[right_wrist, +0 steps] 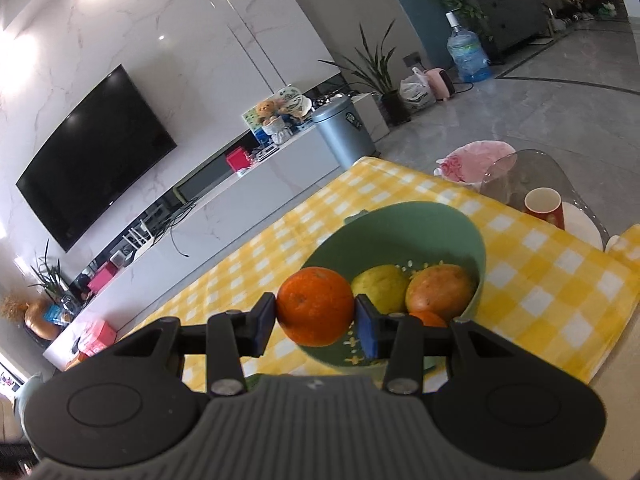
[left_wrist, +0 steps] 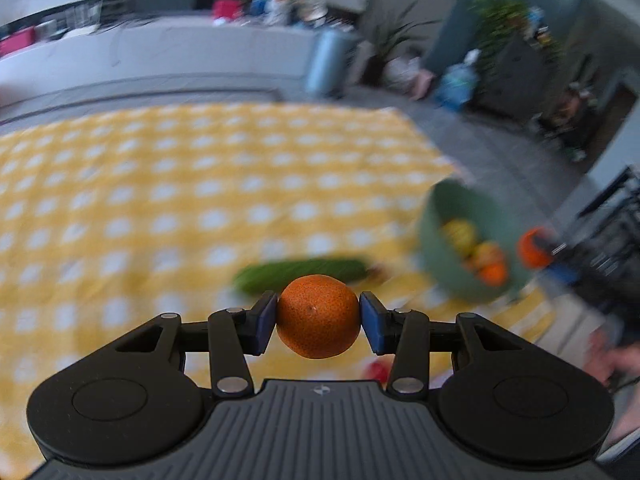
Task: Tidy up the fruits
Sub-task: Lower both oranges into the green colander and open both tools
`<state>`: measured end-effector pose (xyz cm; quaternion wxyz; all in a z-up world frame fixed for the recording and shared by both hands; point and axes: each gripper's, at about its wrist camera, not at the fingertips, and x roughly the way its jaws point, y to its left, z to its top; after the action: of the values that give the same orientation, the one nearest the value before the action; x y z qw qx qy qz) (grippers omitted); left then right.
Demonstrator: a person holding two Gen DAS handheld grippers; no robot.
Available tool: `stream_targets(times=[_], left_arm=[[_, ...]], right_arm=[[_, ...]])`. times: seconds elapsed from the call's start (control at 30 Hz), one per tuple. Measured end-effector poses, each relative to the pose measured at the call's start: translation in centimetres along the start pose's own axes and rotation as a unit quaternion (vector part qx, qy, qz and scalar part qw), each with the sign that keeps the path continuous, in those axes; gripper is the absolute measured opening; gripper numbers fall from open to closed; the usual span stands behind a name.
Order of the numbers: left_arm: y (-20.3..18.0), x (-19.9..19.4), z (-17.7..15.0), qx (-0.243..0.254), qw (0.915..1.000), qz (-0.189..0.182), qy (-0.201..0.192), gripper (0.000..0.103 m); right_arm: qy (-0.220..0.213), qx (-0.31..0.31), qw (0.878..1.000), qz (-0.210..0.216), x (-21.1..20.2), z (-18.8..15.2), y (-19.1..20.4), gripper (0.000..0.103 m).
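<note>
Item 1. Left gripper (left_wrist: 319,318): fingers clamped on a small orange (left_wrist: 319,316), both blue pads pressed to its sides. The fruit is held clear of the desk, over the near part of the yellow checked cloth (left_wrist: 160,200).

Item 2. Right gripper (right_wrist: 316,312): fingers clamped on a second orange (right_wrist: 315,305), held at the near-left rim of the green bowl (right_wrist: 460,228), apparently just above it and not yet let go.

Item 3. Green bowl: stands on the cloth toward the right side of the desk. Contents visible from the right wrist view: a yellow-green fruit (right_wrist: 380,286), a larger orange-red fruit (right_wrist: 440,290), and a small orange fruit (right_wrist: 428,318) partly hidden behind the right finger. Pale specks lie in the bottom; what they are cannot be told.

Item 4. Green cucumber-like vegetable (left_wrist: 300,274): lies on the cloth just beyond the left gripper; blurred.

Item 5. Small red object (left_wrist: 376,372): on the cloth under the left gripper, mostly hidden; kind unknown.

Status, as a judgement: well along. Three fruits are in the bowl and two oranges are in hand, awaiting placement. The red object may remain to be sorted.
</note>
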<state>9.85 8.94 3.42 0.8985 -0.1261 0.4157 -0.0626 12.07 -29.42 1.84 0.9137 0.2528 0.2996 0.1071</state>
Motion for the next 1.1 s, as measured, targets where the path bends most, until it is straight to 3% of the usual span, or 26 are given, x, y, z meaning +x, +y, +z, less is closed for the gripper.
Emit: stream_targets(times=[0.1,0.23,0.43,0.63,0.8,0.87,0.9,1.0,1.1], left_arm=[[-3.2,2.1,2.0,0.013,0.9986,-0.048,-0.018,0.051],[-7.2,6.7,3.8,0.018,0.9952,-0.096,-0.006,0.051],[-11.1,13.2,5.0,0.026,0.9921,-0.119,0.031,0.051],[-12.6,15.9,4.6,0.055,0.9926,-0.095,0.052,0.051],[-13.5,15.7,4.1,0.088,0.993,-0.064,0.045,0.051],[-13.5,15.8,4.4,0.09,0.9923,-0.068,0.051,0.052],[-13.4,15.8,4.4,0.09,0.9917,-0.074,0.054,0.054],[-13.2,15.3,4.9,0.087,0.992,-0.08,0.043,0.059],[-13.1,14.2,5.3,0.089,0.9919,-0.085,0.033,0.066]], right_arm=[[0.002,0.009,1.0,-0.005,0.9,0.6,-0.5,0.04],[0.011,0.001,1.0,-0.019,3.3,3.0,-0.7,0.04],[0.044,-0.019,0.997,-0.067,7.7,6.0,-2.4,0.04],[0.05,-0.001,0.996,-0.08,10.1,6.3,-4.7,0.04],[0.059,-0.003,0.994,-0.088,11.9,5.8,-5.2,0.041],[0.06,0.002,0.995,-0.084,12.2,5.6,-5.3,0.042],[0.061,0.01,0.995,-0.079,12.3,5.5,-5.5,0.045],[0.05,0.028,0.997,-0.06,11.7,5.6,-5.6,0.07],[0.026,0.028,0.998,-0.057,10.4,6.2,-5.2,0.072]])
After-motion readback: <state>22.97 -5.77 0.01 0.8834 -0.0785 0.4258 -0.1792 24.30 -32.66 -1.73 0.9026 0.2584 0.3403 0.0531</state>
